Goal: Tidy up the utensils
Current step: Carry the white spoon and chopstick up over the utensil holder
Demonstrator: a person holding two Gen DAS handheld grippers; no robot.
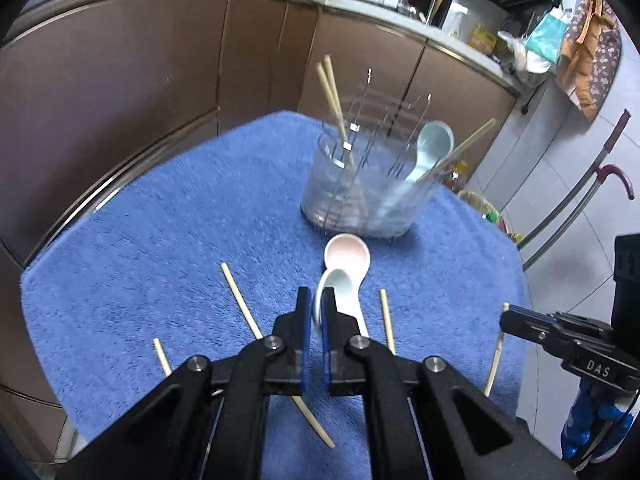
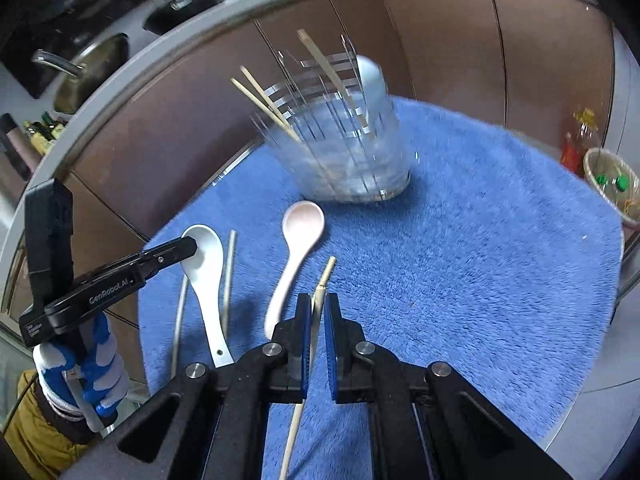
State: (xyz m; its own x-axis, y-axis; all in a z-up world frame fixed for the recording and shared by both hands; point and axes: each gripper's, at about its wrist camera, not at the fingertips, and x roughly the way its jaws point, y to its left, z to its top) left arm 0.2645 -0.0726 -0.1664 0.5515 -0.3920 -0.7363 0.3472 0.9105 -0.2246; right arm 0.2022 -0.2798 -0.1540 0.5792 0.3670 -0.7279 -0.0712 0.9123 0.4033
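Observation:
A clear glass holder (image 1: 368, 184) (image 2: 352, 148) stands at the far side of the blue towel (image 1: 160, 220), holding several chopsticks and a pale blue spoon (image 1: 434, 140). My left gripper (image 1: 316, 300) (image 2: 192, 245) is shut on the bowl rim of a white spoon (image 1: 344, 300) (image 2: 204, 264), which is lifted a little. A pink spoon (image 1: 346, 254) (image 2: 302, 224) lies just beyond it, in front of the holder. My right gripper (image 2: 319, 306) (image 1: 505, 316) is shut on a wooden chopstick (image 2: 316, 328) (image 1: 496, 356), its tip poking out past the fingers.
Loose chopsticks lie on the towel (image 1: 240, 304) (image 1: 162, 356) (image 1: 386, 320) (image 2: 228, 276). Brown cabinet doors (image 1: 120, 80) curve round behind the table. On the floor to the right stand a bin (image 2: 612, 184) and a bottle (image 2: 580, 140).

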